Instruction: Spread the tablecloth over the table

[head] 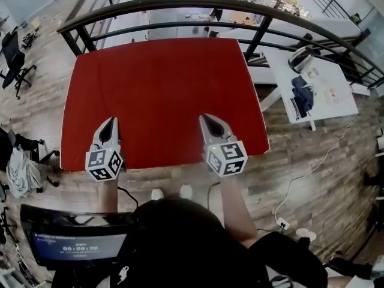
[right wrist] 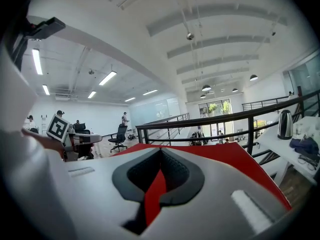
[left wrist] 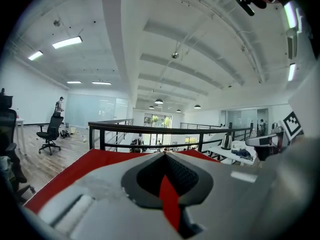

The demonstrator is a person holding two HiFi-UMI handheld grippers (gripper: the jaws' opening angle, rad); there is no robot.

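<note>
Screen (head: 78, 245) timer digits; left gripper (head: 111, 120), right gripper (head: 206, 118) closed above tablecloth (head: 162, 83).

The tablecloth (head: 162, 89) is a plain, even red with no print. The same red shows as a narrow strip in the black-padded gap of the pale grey left gripper (head: 111, 120) and right gripper (head: 204, 117). The left marker cube (head: 104, 164) and the right marker cube (head: 227, 157) are white with black square patterns. Around them the railing (head: 180, 5) is black, the floor (head: 312, 179) is brown wood planking and the side table (head: 336, 104) is white.
</note>
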